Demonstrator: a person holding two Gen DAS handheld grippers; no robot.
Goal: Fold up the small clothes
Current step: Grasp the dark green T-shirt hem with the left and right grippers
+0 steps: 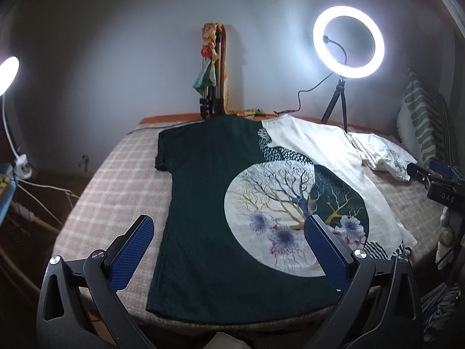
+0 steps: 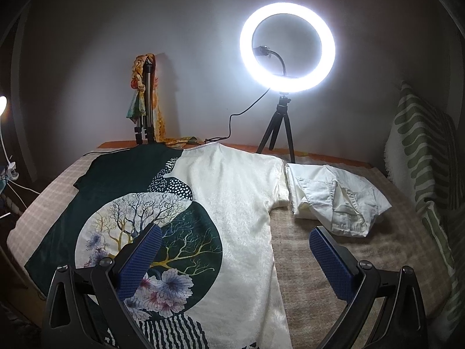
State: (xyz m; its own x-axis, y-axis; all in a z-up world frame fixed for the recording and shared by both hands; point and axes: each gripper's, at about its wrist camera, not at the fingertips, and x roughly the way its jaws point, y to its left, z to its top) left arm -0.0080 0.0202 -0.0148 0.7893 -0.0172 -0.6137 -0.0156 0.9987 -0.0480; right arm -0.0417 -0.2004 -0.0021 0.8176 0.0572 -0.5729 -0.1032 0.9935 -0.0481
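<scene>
A: Shirt (image 1: 209,203) first: we see it spread flat and face up on the checked bed cover (image 1: 116,180), collar toward the wall, hem toward us. No fold in it yet, as far as we can judge.

B: Agreed. Both our tools hang above the hem end. The left gripper (image 1: 228,250) has its fingers spread wide and holds nothing; the right gripper (image 2: 235,257) is spread just as wide over the cream half, also holding nothing.

A: So what counts as done?

B: Perhaps the white garment (image 2: 334,200) lying just beside the shirt's right sleeve. It looks roughly bundled, though we cannot tell if it is folded or waiting.

A: From the left view we see the whole dark half, its sleeve and the left edge of the bed.

B: The right view gives us the white garment whole, plus the striped pillow (image 2: 421,151) behind it. Only the left view shows the right gripper from outside, at the frame's edge.
</scene>
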